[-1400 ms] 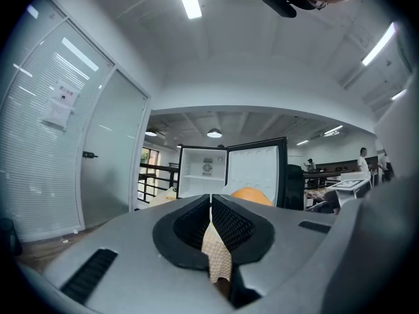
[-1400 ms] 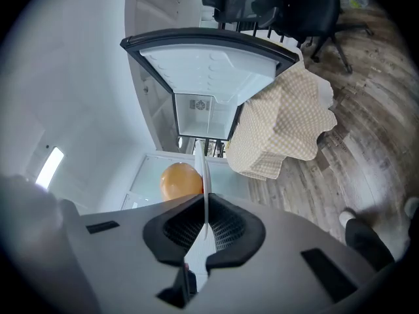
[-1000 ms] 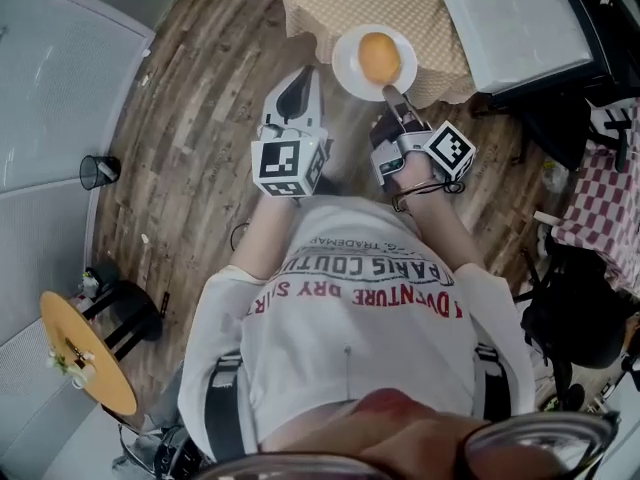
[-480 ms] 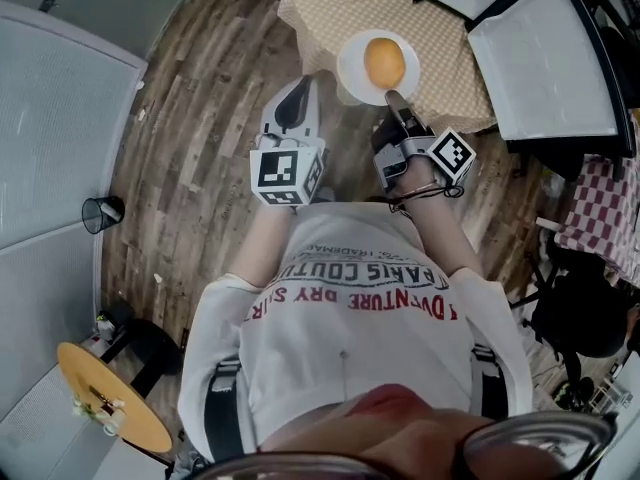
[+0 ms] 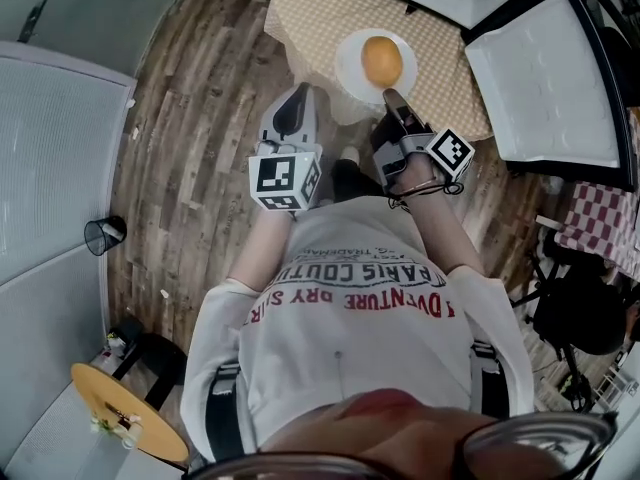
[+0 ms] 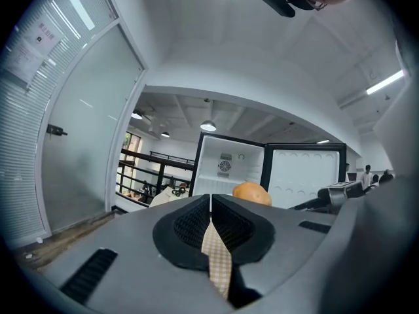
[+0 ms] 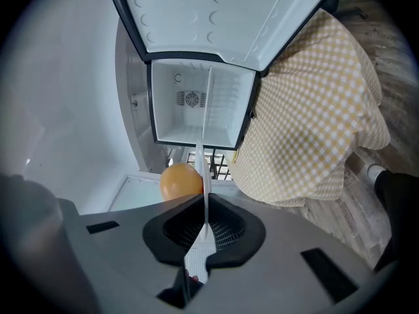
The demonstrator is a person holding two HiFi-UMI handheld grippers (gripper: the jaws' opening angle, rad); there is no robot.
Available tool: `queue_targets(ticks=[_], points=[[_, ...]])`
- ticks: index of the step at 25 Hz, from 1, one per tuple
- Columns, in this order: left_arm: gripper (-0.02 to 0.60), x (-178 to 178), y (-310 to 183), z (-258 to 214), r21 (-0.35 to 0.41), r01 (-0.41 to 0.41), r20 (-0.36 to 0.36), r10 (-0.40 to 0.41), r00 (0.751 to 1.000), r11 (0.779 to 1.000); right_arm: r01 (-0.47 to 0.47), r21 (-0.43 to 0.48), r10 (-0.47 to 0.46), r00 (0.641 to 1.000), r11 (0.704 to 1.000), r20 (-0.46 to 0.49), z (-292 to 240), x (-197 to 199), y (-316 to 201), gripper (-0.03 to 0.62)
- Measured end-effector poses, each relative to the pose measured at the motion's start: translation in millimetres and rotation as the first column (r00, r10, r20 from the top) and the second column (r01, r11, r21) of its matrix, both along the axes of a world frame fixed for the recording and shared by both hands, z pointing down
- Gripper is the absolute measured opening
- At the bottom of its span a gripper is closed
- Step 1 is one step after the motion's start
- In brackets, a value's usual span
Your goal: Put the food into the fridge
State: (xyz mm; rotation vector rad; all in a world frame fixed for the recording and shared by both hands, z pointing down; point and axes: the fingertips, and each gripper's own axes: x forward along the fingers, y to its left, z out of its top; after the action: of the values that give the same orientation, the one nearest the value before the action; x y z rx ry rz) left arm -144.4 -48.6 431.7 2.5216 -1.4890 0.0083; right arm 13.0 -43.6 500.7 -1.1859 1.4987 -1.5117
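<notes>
Your right gripper (image 7: pixel 204 198) is clenched on the near rim of the white plate (image 7: pixel 201 165), which shows edge-on between the pads. The round orange food (image 5: pixel 381 60) sits loose on the plate at upper centre of the head view, over the checked cloth (image 5: pixel 325 8). Your left gripper (image 6: pixel 210 198) is closed on nothing. The plate is stiff and probably light, but the food can roll, so carry it level. The fridge (image 7: pixel 196 103) is open.

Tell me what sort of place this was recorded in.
Probably a mock kitchen corner inside an office or lab: a small open fridge, a checked tablecloth, and frosted glass partitions on a wood-look floor.
</notes>
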Motion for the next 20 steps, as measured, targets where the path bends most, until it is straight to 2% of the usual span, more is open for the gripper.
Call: queue_targets(ticks=[6, 13, 20], points=[[0.028, 30, -66, -18, 0.031, -0.011, 0.020, 0.011, 1.000, 0.999, 0.009, 0.036, -0.010, 1.000, 0.999, 0.027, -14, 19, -68, 0.034], [0.028, 73, -129, -20, 0.019, -0.012, 0.033, 0.012, 0.999, 1.000, 0.005, 0.049, -0.006, 1.000, 0.999, 0.023, -19, 66, -128, 0.034], [0.028, 107, -177, -20, 0.011, -0.060, 0.052, 0.059, 0.997, 0.998, -0.056, 0.046, 0.055, 0.998, 0.997, 0.037, -18, 102, -168, 0.034]])
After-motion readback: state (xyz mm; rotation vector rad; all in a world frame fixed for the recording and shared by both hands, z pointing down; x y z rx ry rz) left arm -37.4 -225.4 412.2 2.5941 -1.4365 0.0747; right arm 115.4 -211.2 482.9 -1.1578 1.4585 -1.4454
